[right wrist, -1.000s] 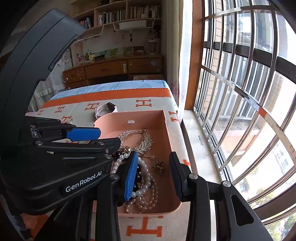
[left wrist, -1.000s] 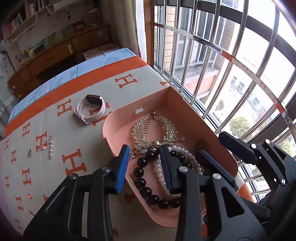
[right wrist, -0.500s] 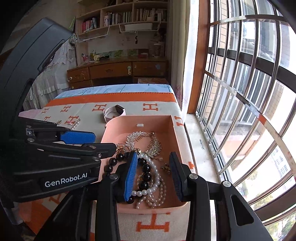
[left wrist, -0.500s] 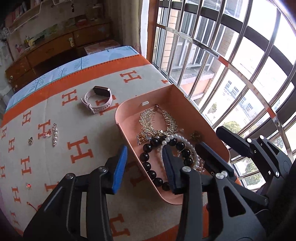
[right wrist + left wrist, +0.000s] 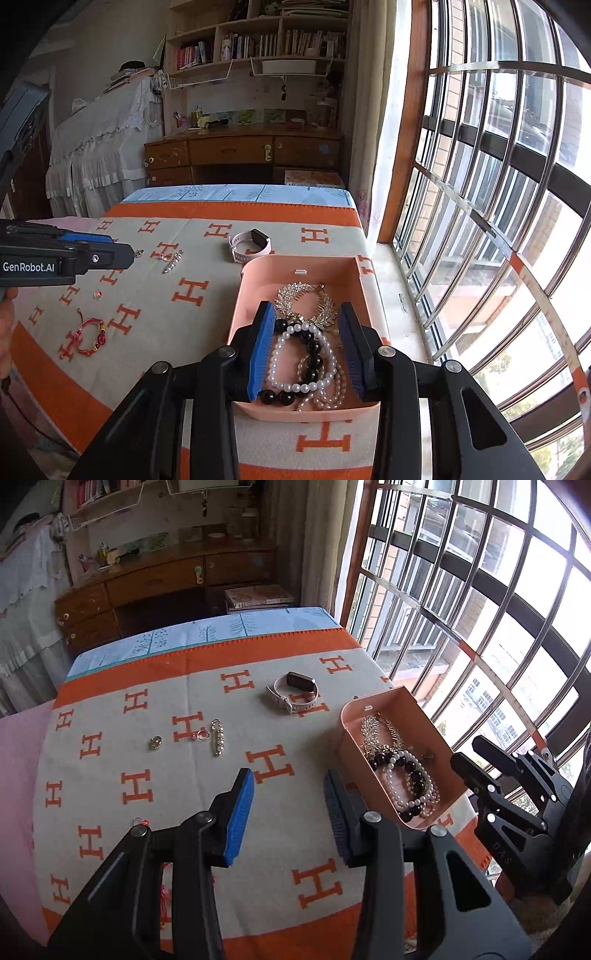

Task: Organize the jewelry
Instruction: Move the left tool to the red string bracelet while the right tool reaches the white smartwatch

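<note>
The loose jewelry lies scattered on the orange-and-cream blanket (image 5: 177, 834), left of the pink box (image 5: 258, 275) that sits at the window edge and already holds the gold leaf necklace (image 5: 306, 299), the black bead bracelet (image 5: 308, 347) and the pearl strand (image 5: 291, 369). Still out are a white smartwatch (image 5: 293, 694) at the far side, a pearl bar brooch (image 5: 218, 736) with a small ring (image 5: 201, 734) touching its left side, a little gold piece (image 5: 155, 743) further left, a tiny red stud (image 5: 98, 294), and a red cord bracelet (image 5: 88, 338) near the front edge. These look feather-light and apt to skid or sink into the soft weave. The brooch looks stiff and would best be pinched across its narrow width at the middle; the cord bracelet is floppy and could be taken anywhere along its loop; the watch offers a firm rubbery band to grip, kinder than its glass face. The left gripper (image 5: 288, 814) hangs above bare blanket, its jaws partly apart with nothing between them and touching nothing. The right gripper (image 5: 306, 354) hovers over the near end of the box, jaws at a similar moderate gap, framing the beads below without pressing on them, as far as I can judge.
</note>
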The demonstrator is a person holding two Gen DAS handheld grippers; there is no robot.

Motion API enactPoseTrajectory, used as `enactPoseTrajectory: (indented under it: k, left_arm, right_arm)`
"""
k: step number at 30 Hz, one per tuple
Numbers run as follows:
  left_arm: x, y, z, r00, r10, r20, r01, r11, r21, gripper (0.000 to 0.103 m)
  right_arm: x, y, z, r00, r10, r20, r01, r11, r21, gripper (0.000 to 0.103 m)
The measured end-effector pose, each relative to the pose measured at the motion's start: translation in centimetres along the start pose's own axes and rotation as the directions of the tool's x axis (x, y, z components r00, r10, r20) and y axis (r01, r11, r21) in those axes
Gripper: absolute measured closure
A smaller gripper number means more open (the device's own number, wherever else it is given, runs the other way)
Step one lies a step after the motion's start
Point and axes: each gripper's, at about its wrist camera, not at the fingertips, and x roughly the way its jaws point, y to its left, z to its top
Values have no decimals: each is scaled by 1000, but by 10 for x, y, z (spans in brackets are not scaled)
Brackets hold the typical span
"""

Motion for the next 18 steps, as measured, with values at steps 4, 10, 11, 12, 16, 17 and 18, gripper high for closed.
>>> enactPoseTrajectory:
  k: [4,10,11,12,16,17,18]
  left_arm:
    - [-34,33,-4,999,37,36,-38,999,19,67]
    - [-42,89,-11,995,38,-97,-40,999,-22,67]
    - [-40,95,-13,992,65,-106,-67,998,-14,67]
    - [-38,101,-14,990,81,-116,-82,997,-9,67]
    - [-12,124,-24,983,15,-185,-15,1000,5,67]
    - [-2,128,-28,977,-8,-214,12,1000,20,67]
    - [12,127,-33,969,-28,-246,39,999,38,67]
  right_arm:
    - [-1,6,24,996,84,-31,-83,996,28,66]
    - [31,30,77,977,181,-109,-180,983,17,66]
    - [40,36,87,977,175,-124,-176,984,3,66]
    - [49,42,95,974,177,-143,-180,984,-9,66]
    - [94,64,127,954,200,-223,-213,976,-36,66]
    - [107,70,134,951,195,-238,-213,976,-50,66]
    - [118,76,139,948,189,-255,-212,975,-68,66]
